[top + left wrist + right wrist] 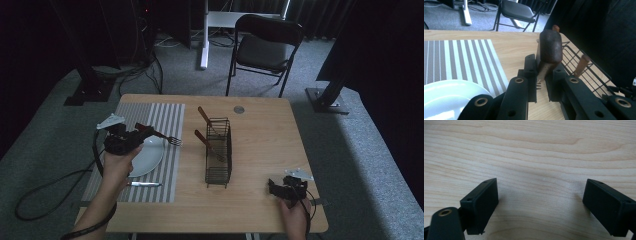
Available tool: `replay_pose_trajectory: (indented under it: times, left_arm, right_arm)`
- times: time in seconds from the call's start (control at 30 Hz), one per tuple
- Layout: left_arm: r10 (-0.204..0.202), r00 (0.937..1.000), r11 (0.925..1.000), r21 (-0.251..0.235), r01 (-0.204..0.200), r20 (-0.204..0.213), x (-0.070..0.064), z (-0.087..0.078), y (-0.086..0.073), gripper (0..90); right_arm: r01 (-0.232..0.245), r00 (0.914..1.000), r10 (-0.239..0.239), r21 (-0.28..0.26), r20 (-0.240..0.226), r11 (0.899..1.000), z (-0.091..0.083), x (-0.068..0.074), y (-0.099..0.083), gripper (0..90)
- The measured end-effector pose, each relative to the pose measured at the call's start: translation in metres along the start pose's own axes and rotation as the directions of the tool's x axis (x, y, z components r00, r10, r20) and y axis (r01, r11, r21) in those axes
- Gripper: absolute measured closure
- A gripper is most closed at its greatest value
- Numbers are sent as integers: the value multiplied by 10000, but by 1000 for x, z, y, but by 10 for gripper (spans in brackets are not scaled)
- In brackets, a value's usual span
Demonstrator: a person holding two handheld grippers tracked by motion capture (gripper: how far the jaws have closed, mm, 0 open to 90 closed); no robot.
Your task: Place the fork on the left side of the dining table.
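My left gripper (141, 134) hovers over the white plate (150, 159) on the striped placemat (165, 120), shut on a fork (167, 138) with a brown wooden handle; its tines point right toward the wire basket (219, 167). In the left gripper view the jaws of the left gripper (541, 73) clamp the fork handle (549, 47), with the tines just below. Two wooden-handled utensils (207, 142) lean in the basket. My right gripper (281, 188) rests open near the table's front right corner; in its own view the right gripper (541, 202) has bare wood between its jaws.
A metal knife (145, 184) lies on the placemat's front edge below the plate. A small round disc (239, 109) sits at the table's far edge. A black folding chair (267, 42) stands beyond the table. The basket (584, 67) stands right of the placemat (461, 57).
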State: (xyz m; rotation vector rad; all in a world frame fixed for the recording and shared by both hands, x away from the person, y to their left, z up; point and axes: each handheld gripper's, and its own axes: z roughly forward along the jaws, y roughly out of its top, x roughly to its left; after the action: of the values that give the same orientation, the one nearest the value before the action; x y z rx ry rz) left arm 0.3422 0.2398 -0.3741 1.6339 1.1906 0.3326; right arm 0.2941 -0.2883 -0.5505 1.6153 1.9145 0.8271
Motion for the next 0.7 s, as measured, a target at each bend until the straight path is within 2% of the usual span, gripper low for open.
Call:
replay_pose_trajectory:
  times: [0.03, 0.3, 0.6, 0.7]
  left_arm:
    - [44, 9999, 10000, 47, -44, -96, 3, 1, 0, 805]
    - [-437, 9973, 9990, 35, 439, -586, 27, 9, 4, 805]
    - [-1116, 9895, 9936, 45, 1125, -920, 54, 20, 10, 804]
    - [-1186, 9875, 9928, 31, 1196, -1040, 59, 21, 12, 805]
  right_arm:
    - [-1, 10000, 1, 1, 0, 10000, 0, 0, 0, 127]
    - [5, 10000, -5, -1, 4, 10000, 0, 0, 0, 127]
    - [-11, 10000, 11, 4, -2, 10000, 0, 0, 0, 127]
    - [-16, 10000, 16, 5, -2, 10000, 0, 0, 0, 127]
